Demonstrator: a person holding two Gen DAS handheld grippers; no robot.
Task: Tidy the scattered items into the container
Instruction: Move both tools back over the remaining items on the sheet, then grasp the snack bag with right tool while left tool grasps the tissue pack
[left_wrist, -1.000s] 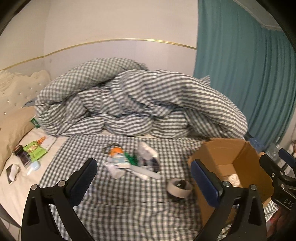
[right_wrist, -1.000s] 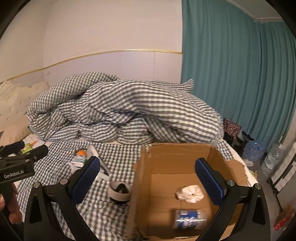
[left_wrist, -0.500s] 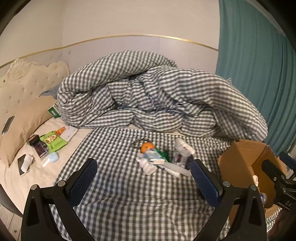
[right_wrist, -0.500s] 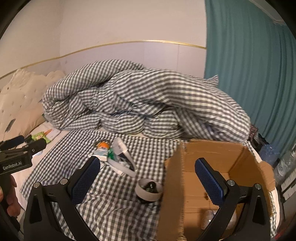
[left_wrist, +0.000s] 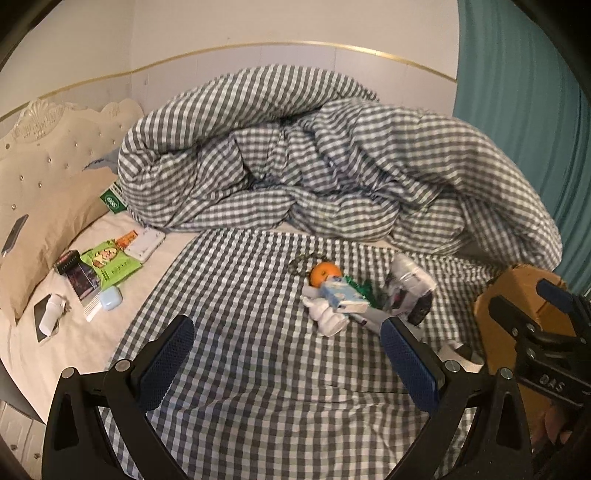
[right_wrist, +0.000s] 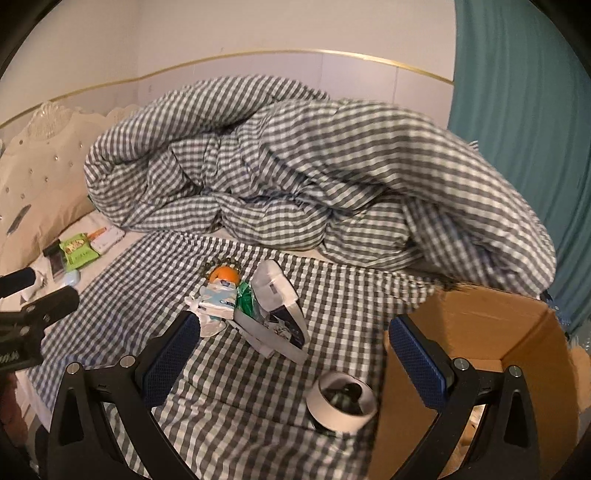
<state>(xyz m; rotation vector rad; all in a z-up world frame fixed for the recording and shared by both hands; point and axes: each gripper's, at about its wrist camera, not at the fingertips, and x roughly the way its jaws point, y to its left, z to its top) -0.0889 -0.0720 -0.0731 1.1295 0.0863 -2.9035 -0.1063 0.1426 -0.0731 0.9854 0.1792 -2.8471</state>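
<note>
Grippers both wide open, empty: left gripper (left_wrist: 288, 356), right gripper (right_wrist: 293, 354), hovering over checked sheet (left_wrist: 240, 295). Item pile mid-sheet: orange (right_wrist: 223, 275), tissue pack (left_wrist: 341, 293), white pkg (right_wrist: 280, 306). Tape roll (right_wrist: 341, 400) touching cardboard box (right_wrist: 491, 332), box at right edge of bed. Duvet (left_wrist: 332, 155) bunched behind.

Open checked cloth in front, clutter beyond

Bare checked sheet (left_wrist: 258, 362) lies before the pile of small items (left_wrist: 354, 299). The heaped duvet (left_wrist: 332, 155) walls off the back, the cardboard box (right_wrist: 491, 350) the right, with a tape roll (right_wrist: 341, 402) just beside it.
</note>
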